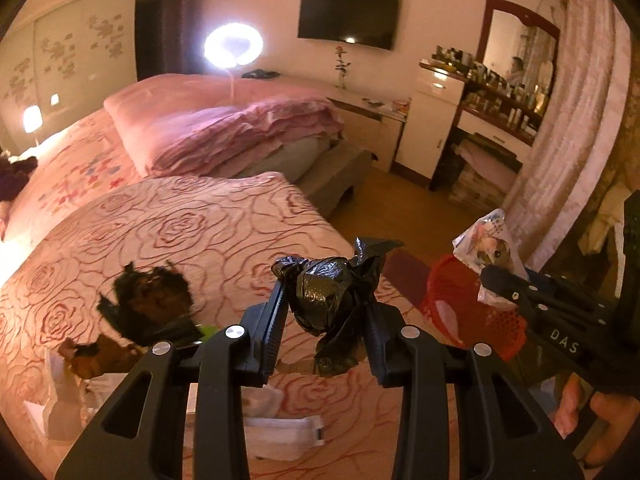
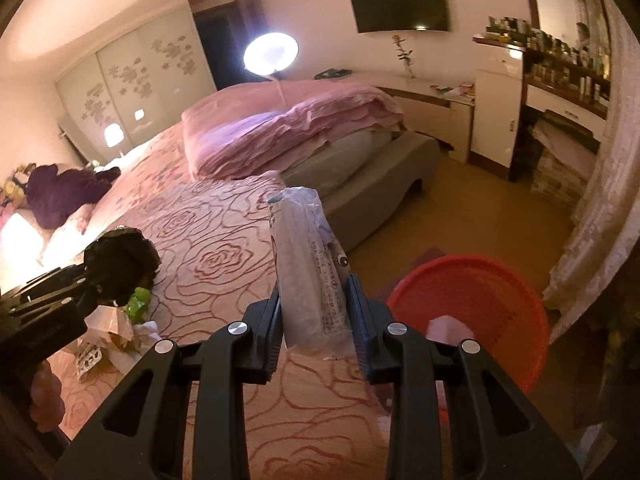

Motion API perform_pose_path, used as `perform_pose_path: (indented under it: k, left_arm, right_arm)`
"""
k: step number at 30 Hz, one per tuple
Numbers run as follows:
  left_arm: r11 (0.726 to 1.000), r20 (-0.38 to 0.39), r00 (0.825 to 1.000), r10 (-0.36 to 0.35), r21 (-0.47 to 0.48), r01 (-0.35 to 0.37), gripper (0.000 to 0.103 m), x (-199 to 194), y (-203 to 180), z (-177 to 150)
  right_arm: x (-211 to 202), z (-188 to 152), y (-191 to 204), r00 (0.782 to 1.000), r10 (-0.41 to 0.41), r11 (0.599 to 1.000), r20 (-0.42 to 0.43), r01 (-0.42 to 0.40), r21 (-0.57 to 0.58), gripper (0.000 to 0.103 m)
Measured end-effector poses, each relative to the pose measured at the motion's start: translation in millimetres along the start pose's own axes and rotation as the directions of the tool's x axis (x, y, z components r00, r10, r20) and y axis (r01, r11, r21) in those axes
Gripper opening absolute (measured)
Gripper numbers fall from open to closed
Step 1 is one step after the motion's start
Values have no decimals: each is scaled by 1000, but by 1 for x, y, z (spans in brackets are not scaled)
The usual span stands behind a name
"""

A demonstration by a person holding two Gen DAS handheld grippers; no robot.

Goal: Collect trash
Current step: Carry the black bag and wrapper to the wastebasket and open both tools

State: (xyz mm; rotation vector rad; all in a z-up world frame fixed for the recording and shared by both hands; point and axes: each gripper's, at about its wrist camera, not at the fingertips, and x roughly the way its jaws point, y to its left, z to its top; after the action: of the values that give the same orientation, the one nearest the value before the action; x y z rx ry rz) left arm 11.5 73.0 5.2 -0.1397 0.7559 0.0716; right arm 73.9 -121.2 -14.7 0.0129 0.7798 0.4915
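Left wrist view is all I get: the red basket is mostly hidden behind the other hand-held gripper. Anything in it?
Observer: From the right wrist view the red basket shows its open top; a pale scrap lies inside.
Operator: What is that other hand-held gripper carrying?
Observer: The right hand-held gripper is shut on a clear plastic wrapper with small print.
Operator: More trash left on the bed?
Observer: Yes, a bright green piece sits by crumpled paper.
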Motion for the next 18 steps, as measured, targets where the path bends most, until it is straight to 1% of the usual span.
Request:
perform_pose_path:
  k: [10,14,18]
  left_arm:
    - [997,-10,998,-56,50,57,34,12,-37,12]
    - [994,-33,995,-90,61,92,34,23,-54,16]
    - [989,-52,993,-106,100,111,34,37,-77,20]
  right_arm:
    - [-13,-4,-41,997,-75,995,15,74,71,29]
    - [-20,-6,-58,994,-104,990,24,101,98,29]
    - [-24,-10,-78,990,-139,982,23,134,134,29]
